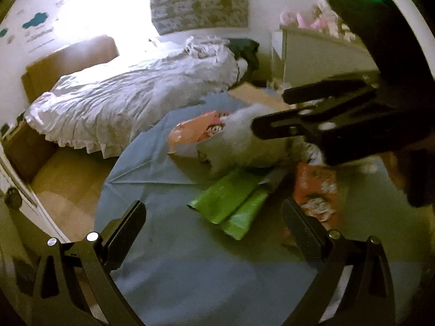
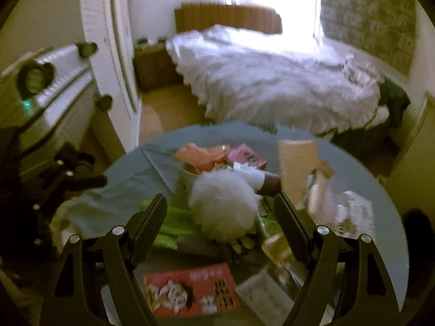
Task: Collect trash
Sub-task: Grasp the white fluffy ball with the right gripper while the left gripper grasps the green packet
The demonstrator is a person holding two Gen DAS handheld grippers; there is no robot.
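Pink flat box (image 2: 190, 289) lies nearest, seen whole only by right wrist.

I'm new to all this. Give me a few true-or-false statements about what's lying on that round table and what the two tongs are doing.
1. A bright green wrapper lies on the blue tablecloth. True.
2. The left tongs are clamped on the green wrapper. False: they stand open with nothing between them.
3. A fluffy white item sits among the litter. True.
4. The right tongs are shut tight. False: they stand open above the pile.
5. The bed behind the table has white bedding. True.
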